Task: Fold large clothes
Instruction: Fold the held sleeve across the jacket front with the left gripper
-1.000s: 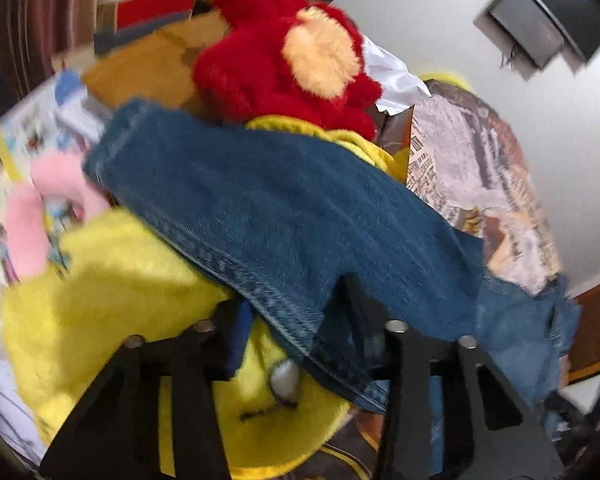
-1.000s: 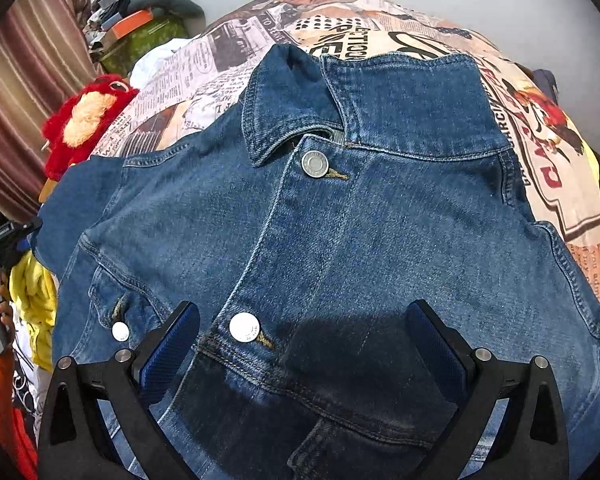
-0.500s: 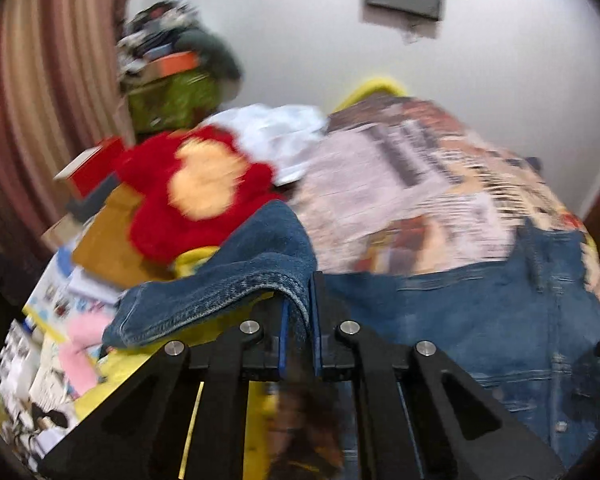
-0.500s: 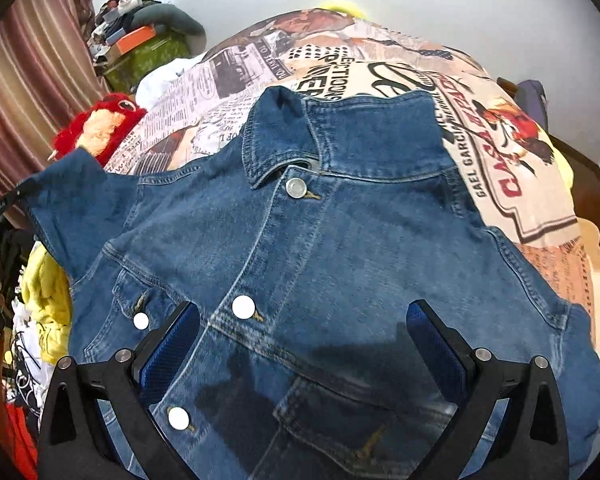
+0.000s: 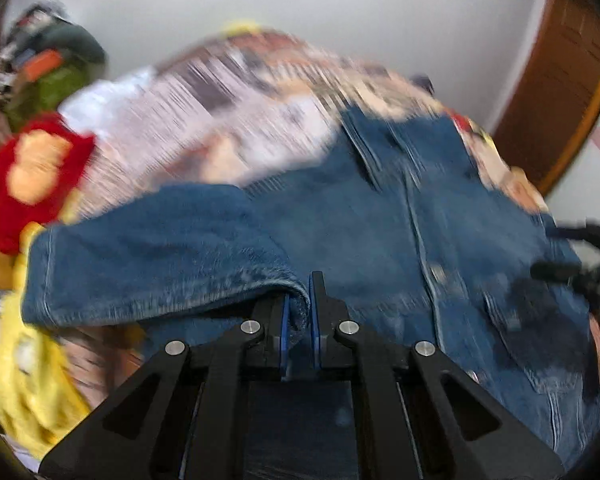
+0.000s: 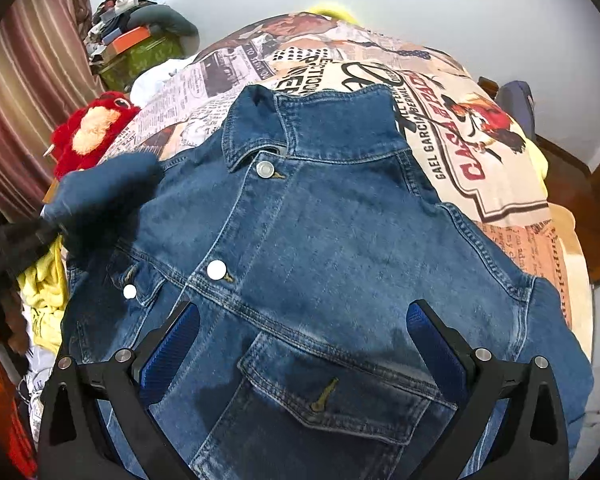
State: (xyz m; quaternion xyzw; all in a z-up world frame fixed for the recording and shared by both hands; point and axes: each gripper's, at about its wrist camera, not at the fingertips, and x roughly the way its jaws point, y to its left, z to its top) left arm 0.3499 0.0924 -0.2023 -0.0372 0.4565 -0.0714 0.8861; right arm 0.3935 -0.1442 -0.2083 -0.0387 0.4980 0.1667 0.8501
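Left gripper (image 5: pixel 299 312) is clamping its blue pads together on a fold of the denim sleeve (image 5: pixel 148 256), which is draping away to the left of the jaws. A second ago those jaws were standing apart around the sleeve edge; half a second ago they were already closed on the cloth. The left view is blurring heavily, and its framing is now swinging over the jacket body, where before it was facing the red plush toy (image 5: pixel 28 176) and the yellow cloth (image 5: pixel 28 380) at the bed's left side.

In the right view the sleeve (image 6: pixel 100 192) is hanging lifted over the jacket's left shoulder area, where earlier it was lying out to the side.

Denim jacket (image 6: pixel 332 240) is lying front up, buttoned, collar away from the camera, on the bed's printed bedspread (image 6: pixel 480 160).

Right gripper (image 6: pixel 304 344) is standing wide apart above the chest pocket, pads touching nothing that I can see. Its view is showing more of the lower jacket than a second ago.
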